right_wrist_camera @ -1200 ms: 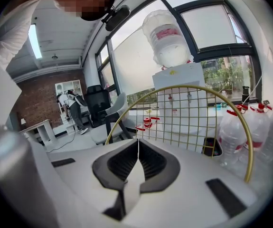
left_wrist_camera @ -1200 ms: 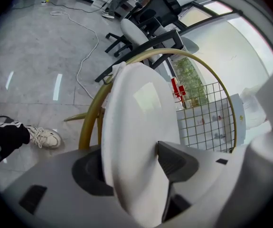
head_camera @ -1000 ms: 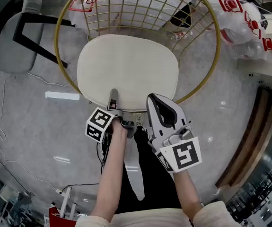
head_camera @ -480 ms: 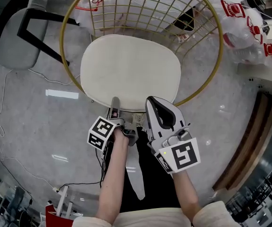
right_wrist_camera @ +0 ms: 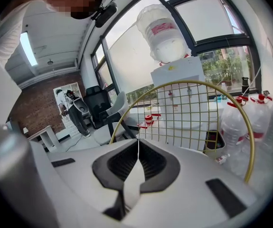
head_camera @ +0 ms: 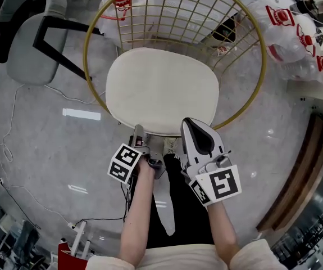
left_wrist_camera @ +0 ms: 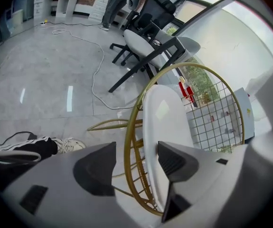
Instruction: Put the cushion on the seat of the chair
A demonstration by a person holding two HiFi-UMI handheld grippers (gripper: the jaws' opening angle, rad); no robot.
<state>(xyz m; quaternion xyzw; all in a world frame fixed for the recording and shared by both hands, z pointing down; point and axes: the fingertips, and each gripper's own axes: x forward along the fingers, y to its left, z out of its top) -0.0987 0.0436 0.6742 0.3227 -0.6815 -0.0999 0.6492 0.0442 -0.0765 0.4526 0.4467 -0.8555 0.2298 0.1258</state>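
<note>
The cream cushion point(head_camera: 161, 89) lies flat on the seat of the gold wire chair point(head_camera: 258, 38). My left gripper point(head_camera: 137, 130) is just off the cushion's front edge, open. In the left gripper view the gold rim point(left_wrist_camera: 131, 141) and the cushion's edge point(left_wrist_camera: 167, 122) show beyond the empty gap of that gripper point(left_wrist_camera: 136, 160). My right gripper point(head_camera: 190, 124) is at the front right of the cushion, shut with nothing in it. In the right gripper view it point(right_wrist_camera: 137, 148) points at the chair's wire back point(right_wrist_camera: 193, 83).
A grey office chair point(head_camera: 26, 49) stands at the upper left. Bagged water bottles point(head_camera: 293, 35) lie at the upper right beside a water dispenser point(right_wrist_camera: 167, 37). Cables point(head_camera: 15, 145) trail over the grey floor. The person's shoe point(head_camera: 169, 145) is under the seat's front edge.
The left gripper's tip was at the cushion's front edge; now both grippers sit slightly back from it. The cushion has stayed on the seat.
</note>
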